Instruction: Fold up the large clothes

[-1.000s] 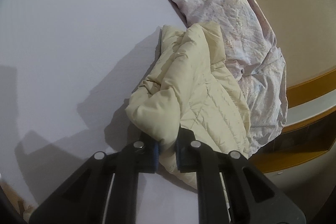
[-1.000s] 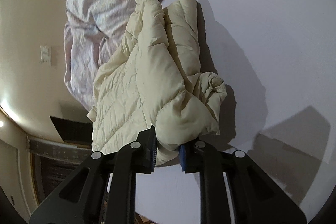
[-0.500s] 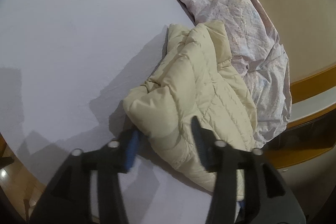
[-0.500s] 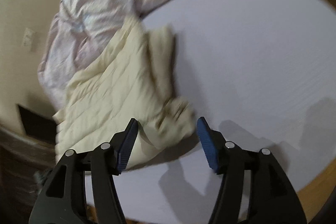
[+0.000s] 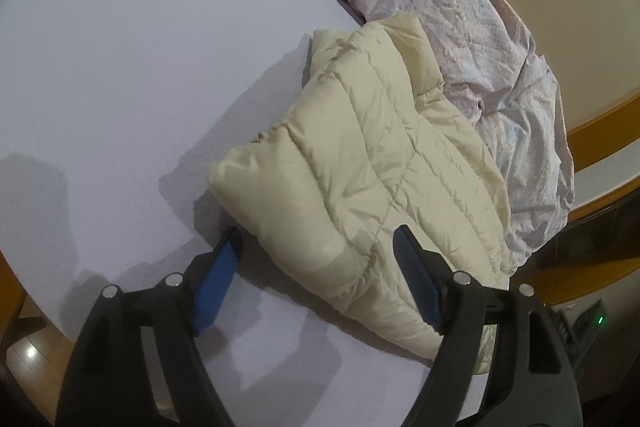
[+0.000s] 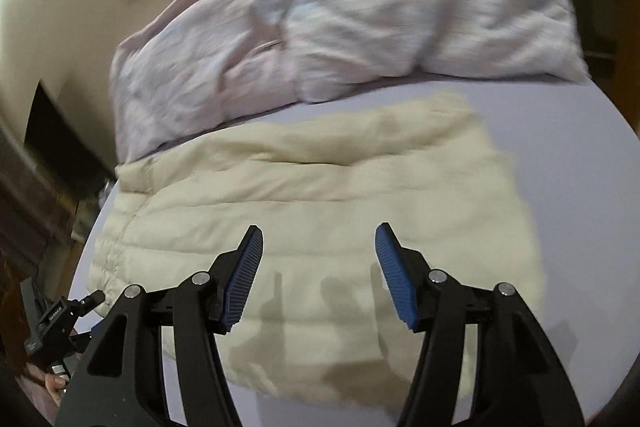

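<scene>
Left wrist view: the left hand-held gripper (image 5: 316, 247) stands released, its jaws having just opened; the folded corner of the cream quilted jacket (image 5: 372, 171) lies between the blue pads (image 5: 218, 275) without being pressed. The jacket rests on the pale lilac round counter (image 5: 120, 67), just beside a crumpled floral sheet (image 5: 460, 7) at the far edge.

Right wrist view (blurred): the right hand-held gripper (image 6: 318, 247) is released, jaws just opened and empty, hovering above the jacket (image 6: 320, 195), which lies folded on the counter (image 6: 568, 163). The sheet (image 6: 360, 7) lies beyond it.
</scene>
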{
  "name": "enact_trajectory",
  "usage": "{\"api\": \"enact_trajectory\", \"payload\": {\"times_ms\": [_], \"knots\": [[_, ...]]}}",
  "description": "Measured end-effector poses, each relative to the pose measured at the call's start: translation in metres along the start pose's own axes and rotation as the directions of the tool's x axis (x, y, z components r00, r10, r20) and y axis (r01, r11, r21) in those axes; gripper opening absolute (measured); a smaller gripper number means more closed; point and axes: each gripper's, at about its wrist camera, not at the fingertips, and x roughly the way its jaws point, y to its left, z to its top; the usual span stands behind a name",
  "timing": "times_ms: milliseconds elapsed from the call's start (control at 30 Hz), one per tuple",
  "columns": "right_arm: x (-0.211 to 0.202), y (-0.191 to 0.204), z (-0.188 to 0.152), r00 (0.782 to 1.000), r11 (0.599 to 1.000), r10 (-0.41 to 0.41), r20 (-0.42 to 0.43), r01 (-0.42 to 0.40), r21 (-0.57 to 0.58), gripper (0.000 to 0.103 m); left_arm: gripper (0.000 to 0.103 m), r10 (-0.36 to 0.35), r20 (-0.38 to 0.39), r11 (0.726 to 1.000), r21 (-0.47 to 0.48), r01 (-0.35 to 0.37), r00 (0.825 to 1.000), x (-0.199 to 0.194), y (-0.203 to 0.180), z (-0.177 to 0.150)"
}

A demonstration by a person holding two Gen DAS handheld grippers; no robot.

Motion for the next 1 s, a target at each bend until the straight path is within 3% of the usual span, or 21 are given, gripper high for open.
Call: {"api": "enact_trajectory", "payload": {"times_ms": [200, 400, 633, 1000], "knots": [[0.044, 0.041, 0.013, 1.0, 0.996, -0.003, 0.002, 0.003, -0.086, 0.06, 0.079, 0.009, 0.002, 1.0, 0.025, -0.009, 1.0, 0.007, -0.006, -0.002], [0.079, 0.055, 0.039, 1.0, 0.997, 0.026, -0.002, -0.026, -0.07, 0.06, 0.079, 0.012, 0.004, 0.999, 0.032, -0.012, 1.0, 0.009, -0.01, -0.001], [0.128, 0.044, 0.06, 0.996, 0.997, -0.07, -0.059, 0.069, -0.016, 0.06, 0.079, 0.035, 0.003, 0.997, 0.062, -0.035, 0.999, 0.012, -0.013, 0.003], [0.074, 0.033, 0.026, 1.0, 1.0, -0.004, -0.016, 0.004, -0.021, 0.06, 0.079, 0.014, 0.002, 0.998, 0.054, -0.014, 1.0, 0.015, -0.01, 0.007]]}}
